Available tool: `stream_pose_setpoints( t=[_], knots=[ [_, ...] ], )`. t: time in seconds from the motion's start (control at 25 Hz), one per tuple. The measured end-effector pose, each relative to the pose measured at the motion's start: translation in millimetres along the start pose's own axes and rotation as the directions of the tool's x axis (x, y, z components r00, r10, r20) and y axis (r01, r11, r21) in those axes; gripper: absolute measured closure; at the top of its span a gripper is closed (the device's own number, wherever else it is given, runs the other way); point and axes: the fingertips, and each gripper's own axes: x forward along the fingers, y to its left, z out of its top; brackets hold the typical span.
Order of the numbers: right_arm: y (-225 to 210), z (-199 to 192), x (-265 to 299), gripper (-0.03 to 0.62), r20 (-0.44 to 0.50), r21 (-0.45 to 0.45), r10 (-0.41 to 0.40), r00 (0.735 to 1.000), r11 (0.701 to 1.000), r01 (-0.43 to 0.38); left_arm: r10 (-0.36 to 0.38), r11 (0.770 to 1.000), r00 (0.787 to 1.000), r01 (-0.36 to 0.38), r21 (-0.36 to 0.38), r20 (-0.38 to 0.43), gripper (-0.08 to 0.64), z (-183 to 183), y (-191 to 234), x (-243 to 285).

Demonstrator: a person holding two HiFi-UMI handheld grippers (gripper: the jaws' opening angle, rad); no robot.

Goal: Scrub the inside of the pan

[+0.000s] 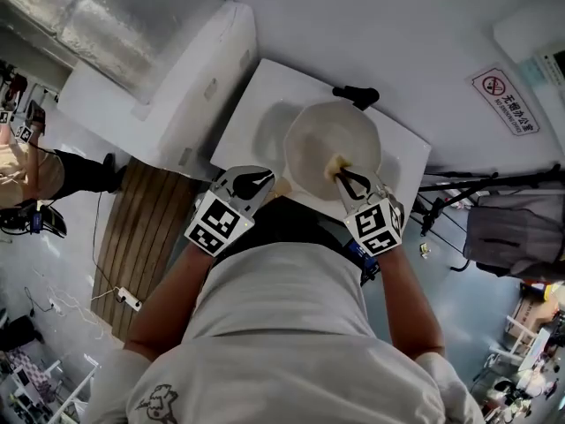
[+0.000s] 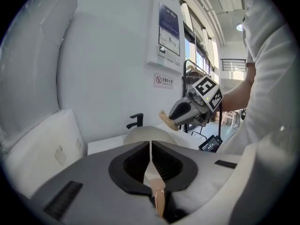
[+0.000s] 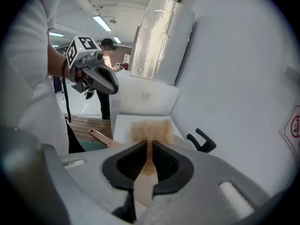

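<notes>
The left gripper [image 2: 150,146] has its fingers drawn almost together on nothing. The handle [image 2: 159,201] of the pan [image 1: 325,144] shows through the slit, below them and apart. The right gripper [image 3: 150,146] has its fingers clamped on a tan sponge [image 3: 151,129] that juts past their tips, clear above the pan. The pan sits at the sink [image 1: 265,85], beneath and ahead of both pairs of fingers. Beyond it stands the black faucet [image 1: 356,96].
</notes>
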Motion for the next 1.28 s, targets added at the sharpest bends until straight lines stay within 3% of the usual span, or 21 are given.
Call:
stream_pose_setpoints(
  t=[0.28,0.6,0.92,1.08,1.28],
  knots=[
    [-10,5,-70,0.554,0.206,0.096,-0.012,0.979,0.995,-0.008,0.062,0.998,0.987,-0.057,-0.038,0.148,0.561,53,-39,-25],
    [-19,-41,-162,0.555,0.334,0.131,0.052,0.941,0.986,-0.101,0.146,0.986,0.967,-0.126,-0.106,0.207,0.561,91,-131,-10],
    [-9,-116,-223,0.557,0.365,0.125,0.125,0.922,0.975,-0.181,0.193,0.977,0.965,-0.172,-0.126,0.177,0.561,99,-239,10],
    [4,-124,-242,0.555,0.402,0.125,0.151,0.903,0.968,-0.217,0.218,0.969,0.967,-0.198,-0.151,0.130,0.561,88,-267,3],
    [26,-114,-262,0.557,0.433,0.132,0.141,0.890,0.967,-0.217,0.223,0.970,0.970,-0.212,-0.116,0.096,0.561,75,-284,-14]
  ],
)
